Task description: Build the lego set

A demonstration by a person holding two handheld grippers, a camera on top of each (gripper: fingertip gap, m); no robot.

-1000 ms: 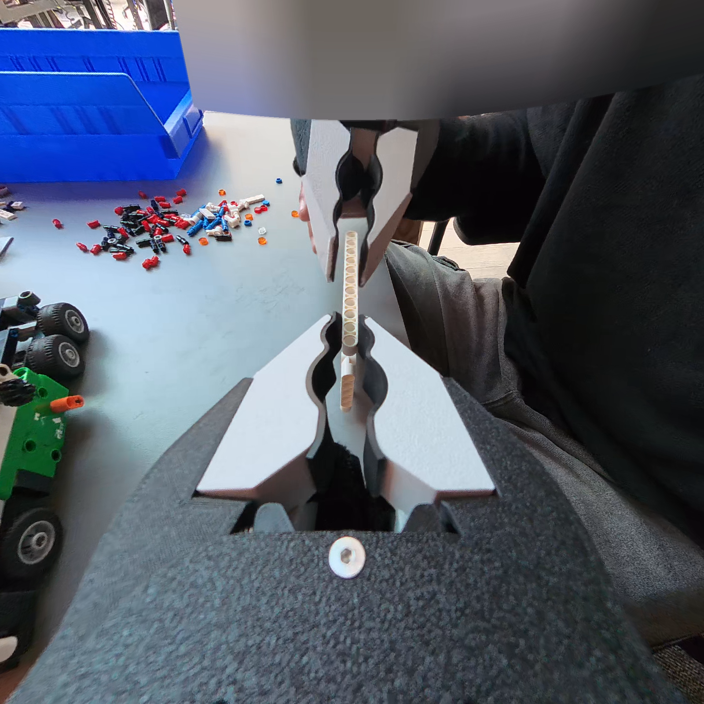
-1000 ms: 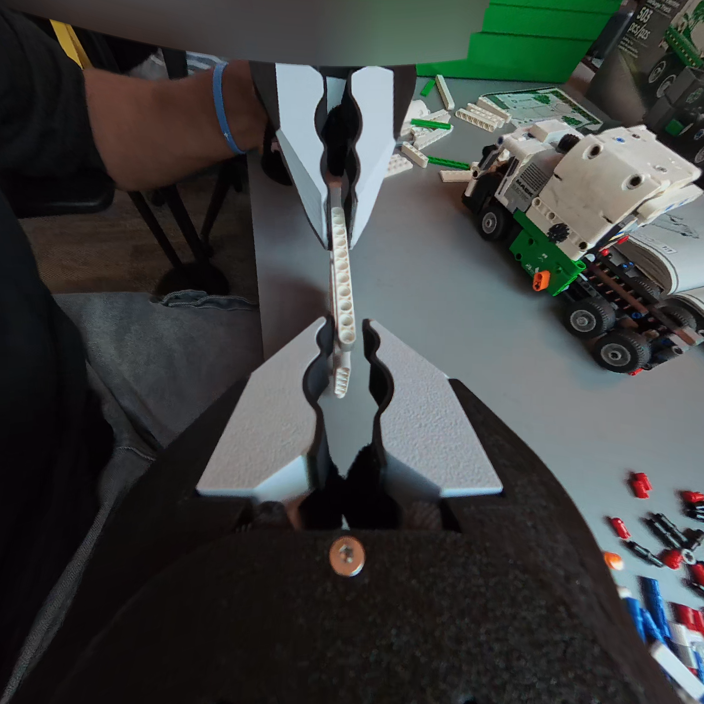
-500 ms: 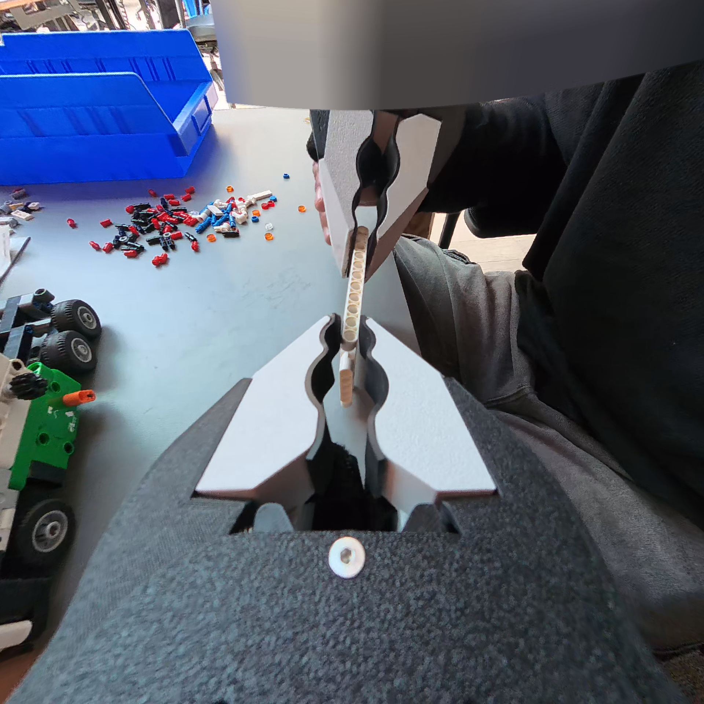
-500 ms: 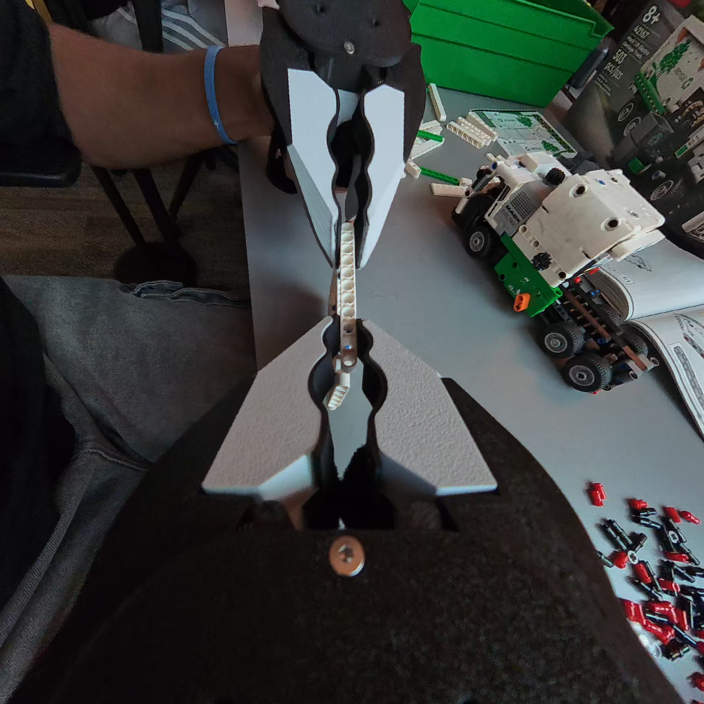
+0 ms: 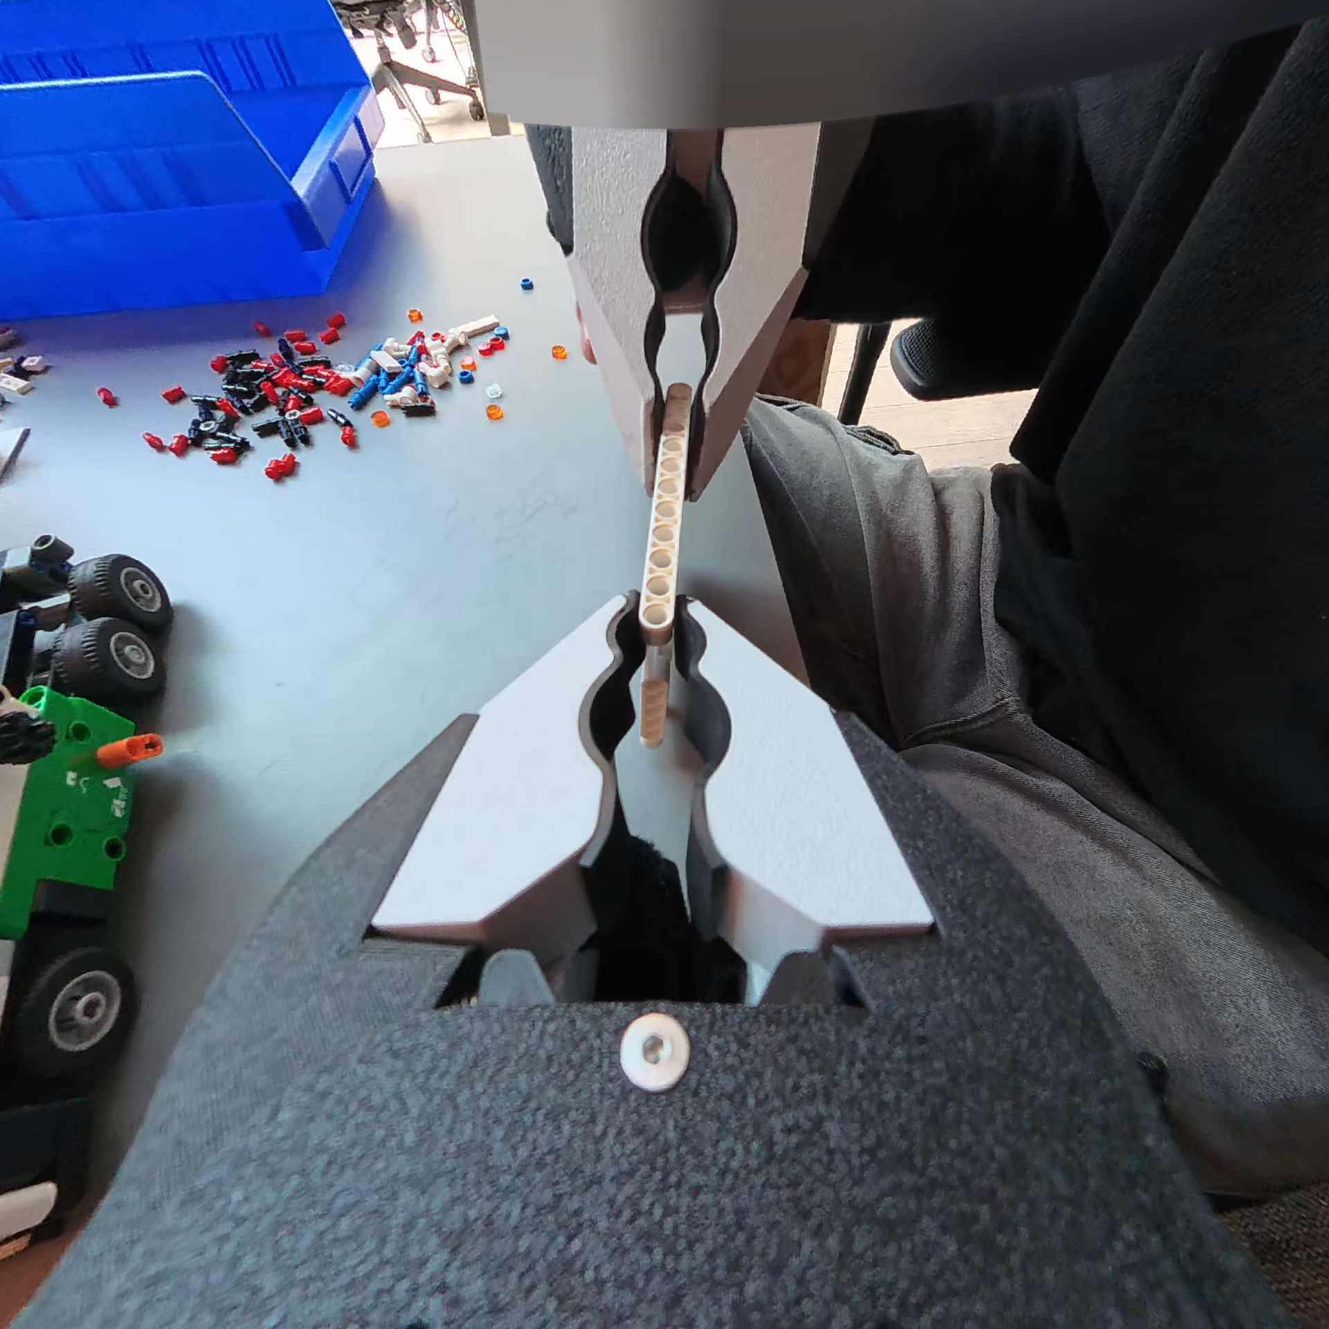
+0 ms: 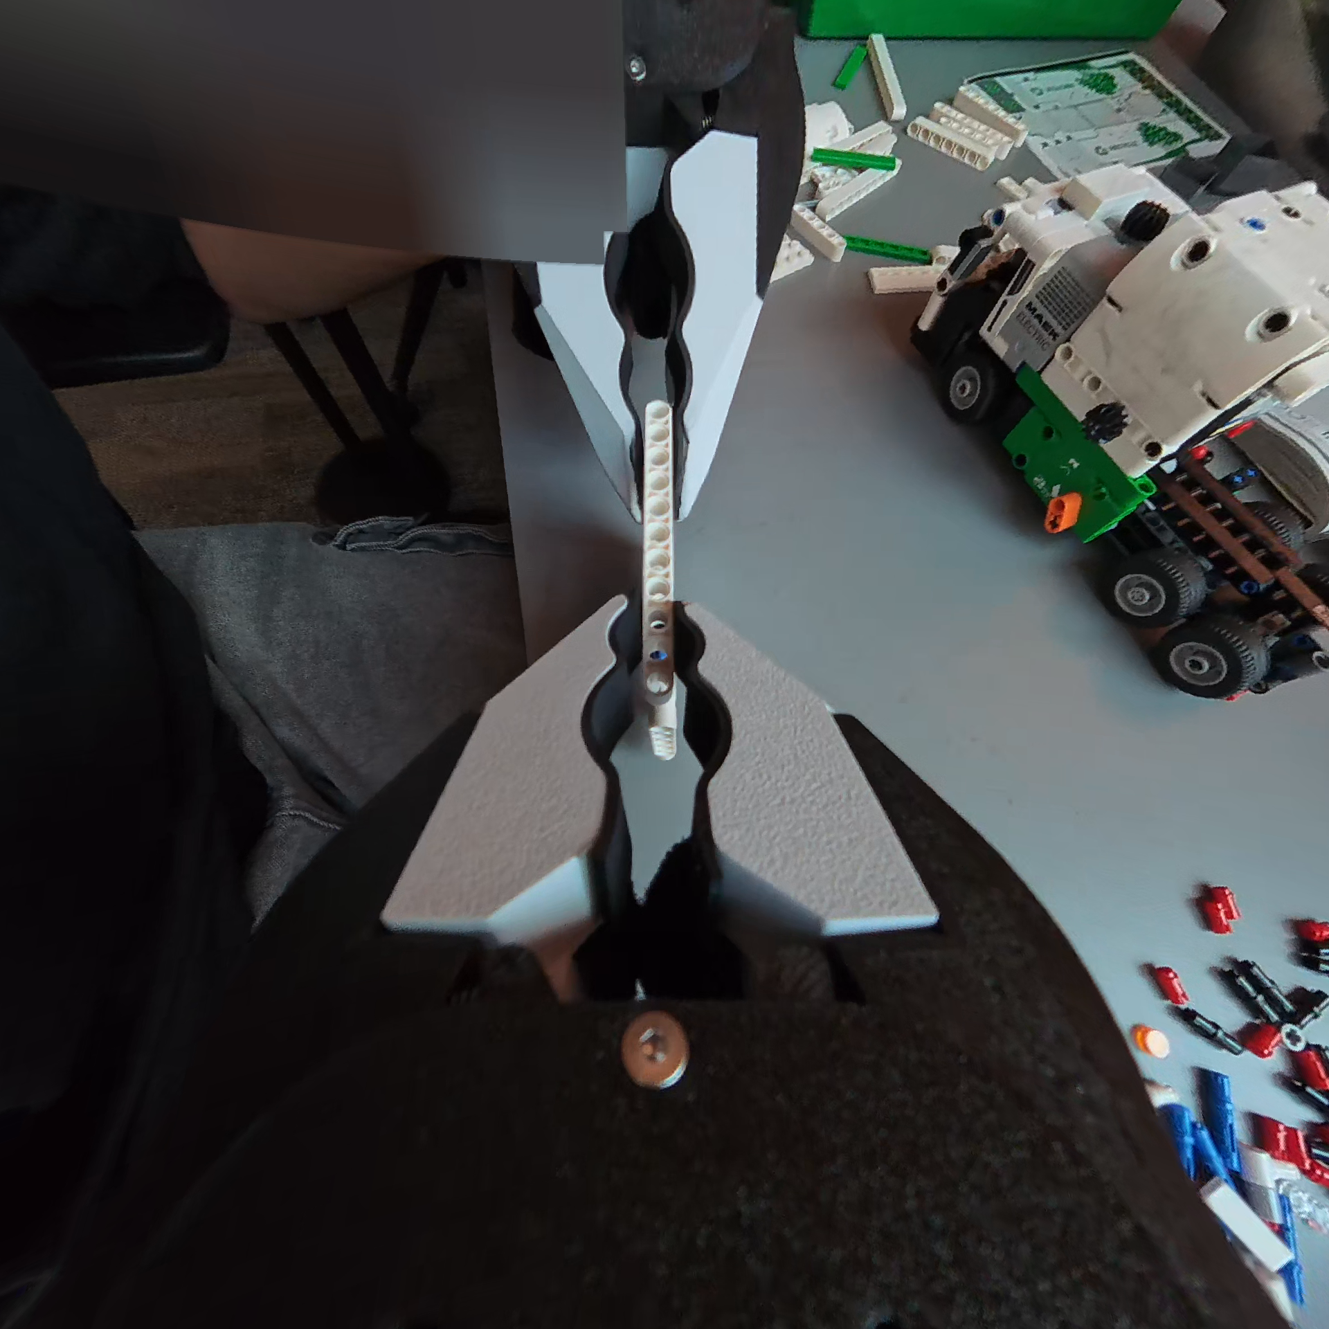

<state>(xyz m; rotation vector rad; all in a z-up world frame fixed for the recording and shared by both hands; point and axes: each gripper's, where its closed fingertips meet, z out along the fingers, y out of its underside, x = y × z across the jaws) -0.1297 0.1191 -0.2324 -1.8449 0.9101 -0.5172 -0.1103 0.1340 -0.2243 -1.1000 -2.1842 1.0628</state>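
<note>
A long white beam with a row of holes [image 5: 665, 525] is held in the air between my two grippers, over the table's near edge. My left gripper [image 5: 658, 626] is shut on one end of it, where a short white pin piece [image 5: 654, 708] hangs off the beam. My right gripper [image 6: 659, 633] is shut on the other end of the beam [image 6: 658, 532], with a small white pin piece [image 6: 663, 730] behind its tips. Each gripper shows opposite in the other's view, tips pointing at each other. The partly built white and green truck [image 6: 1122, 374] stands on the table.
A pile of small red, black and blue pins [image 5: 302, 388] lies on the grey table [image 5: 345, 575]. A blue bin [image 5: 172, 180] stands behind it. Loose white and green beams [image 6: 877, 172], a sheet [image 6: 1093, 108] and a green bin are beyond the truck. A person's legs are beside the table. Both grippers' tips are close together, under 4 cm apart.
Both grippers kept their hold on the beam and shifted slightly together; the beam reads straighter between them. The right wrist view has tilted down, so the pins pile sits closer.
</note>
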